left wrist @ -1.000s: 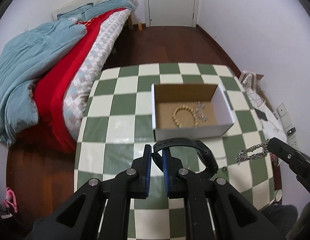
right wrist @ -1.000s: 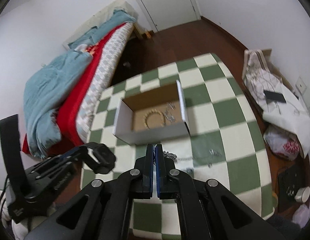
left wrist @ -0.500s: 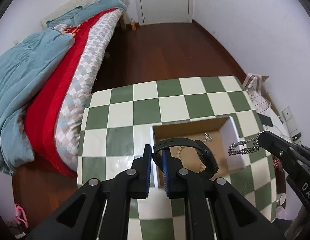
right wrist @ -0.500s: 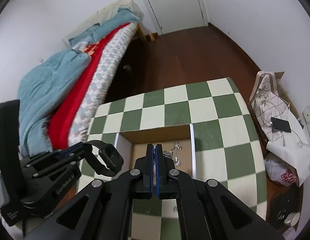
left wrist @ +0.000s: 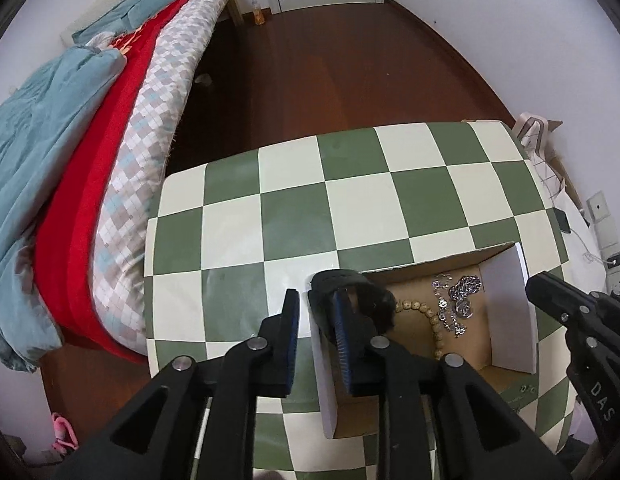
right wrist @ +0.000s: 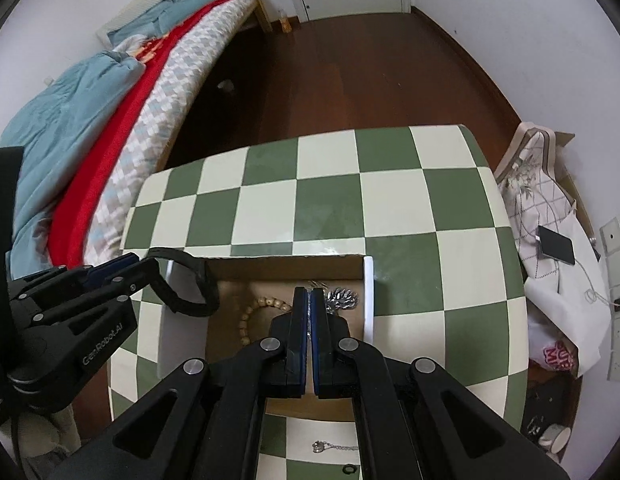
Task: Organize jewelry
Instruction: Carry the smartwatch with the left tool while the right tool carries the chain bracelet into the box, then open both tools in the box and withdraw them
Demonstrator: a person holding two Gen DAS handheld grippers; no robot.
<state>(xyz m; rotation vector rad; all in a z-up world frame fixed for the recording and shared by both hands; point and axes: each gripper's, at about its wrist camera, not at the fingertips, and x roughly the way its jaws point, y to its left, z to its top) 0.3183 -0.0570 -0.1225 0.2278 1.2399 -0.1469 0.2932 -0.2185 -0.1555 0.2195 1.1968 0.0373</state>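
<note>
Both grippers hang over an open cardboard box (left wrist: 509, 308) that sits on the green-and-cream checkered desk (left wrist: 349, 200), each tilted forward and down toward the box. The left gripper (left wrist: 315, 332) reaches in over the box's left wall; its fingers (left wrist: 290, 320) stand apart, and the black watch (left wrist: 349, 292) is looped over the right-hand finger, its strap arching up over the wall and its body dipping inside the box. Whether the fingers press on the strap or it merely hangs there cannot be told. In the right wrist view the same watch (right wrist: 186, 284) shows as a dark ring at the tip of the left gripper (right wrist: 122, 268), straddling the left wall of the box (right wrist: 367, 300). The right gripper (right wrist: 310, 312) points down into the middle of the box, its fingers (right wrist: 298, 320) clenched together with a thread of silver chain (right wrist: 341, 298) pinched between them; the bulk of the chain is bunched on the box floor just beyond the tips, near the right wall. A beaded bracelet (right wrist: 262, 312) lies curled on the box floor to the left of the fingers. On the desk nearer the camera, outside the box, lie a small necklace (right wrist: 329, 447) and a dark ring (right wrist: 349, 469).
</note>
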